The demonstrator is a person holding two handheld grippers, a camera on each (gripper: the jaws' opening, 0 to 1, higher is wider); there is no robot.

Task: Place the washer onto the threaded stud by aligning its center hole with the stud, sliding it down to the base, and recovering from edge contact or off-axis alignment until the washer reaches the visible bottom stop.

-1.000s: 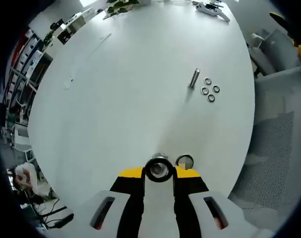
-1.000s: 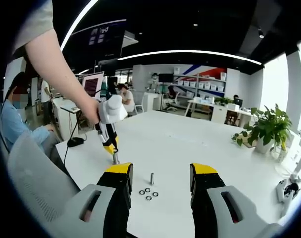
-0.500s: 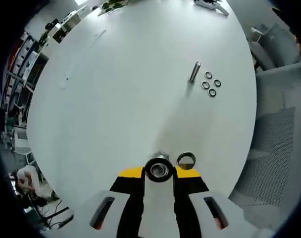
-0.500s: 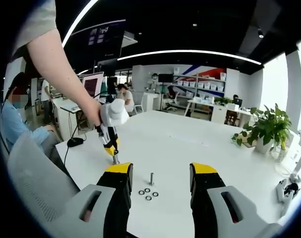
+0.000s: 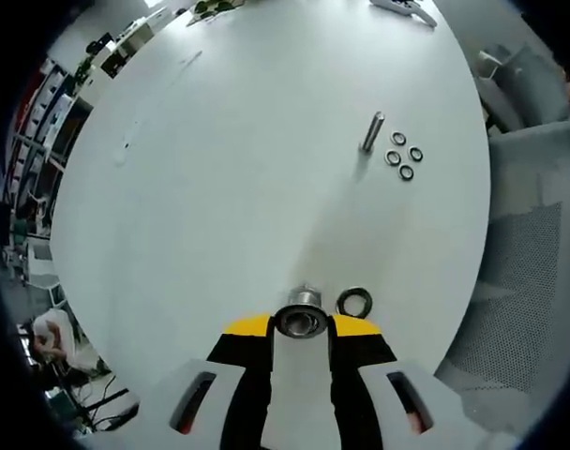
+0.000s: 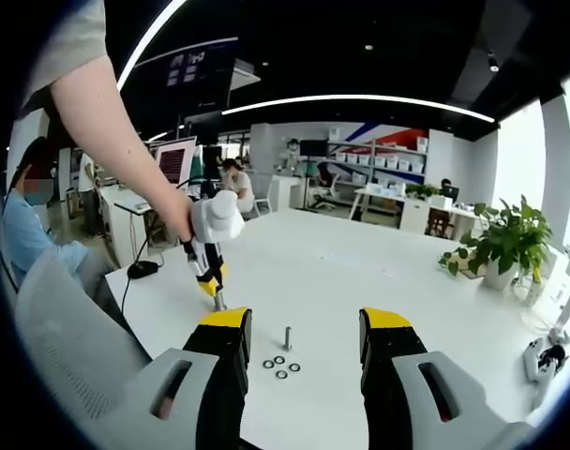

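In the left gripper view my left gripper (image 5: 301, 323) is shut on a metal washer (image 5: 301, 322), seen from straight above. A short threaded stud (image 5: 307, 298) stands on the white table (image 5: 219, 187) just beyond the jaw tips, end-on to the camera. A dark ring (image 5: 353, 301) lies flat beside it. The right gripper view shows the left gripper (image 6: 210, 277) pointing down over that stud (image 6: 217, 300), held by a person's hand. My right gripper (image 6: 304, 323) is open and holds nothing.
A second upright stud (image 5: 371, 131) stands farther off with several loose washers (image 5: 404, 157) beside it; the right gripper view has this stud (image 6: 288, 337) and these washers (image 6: 278, 366) between its jaws. A potted plant (image 6: 505, 248) stands at the right. A grey chair (image 5: 519, 272) sits at the table's edge.
The left gripper has shifted slightly over the near stud, and the washer between its jaws now looks smaller and flatter. The right gripper has not moved.
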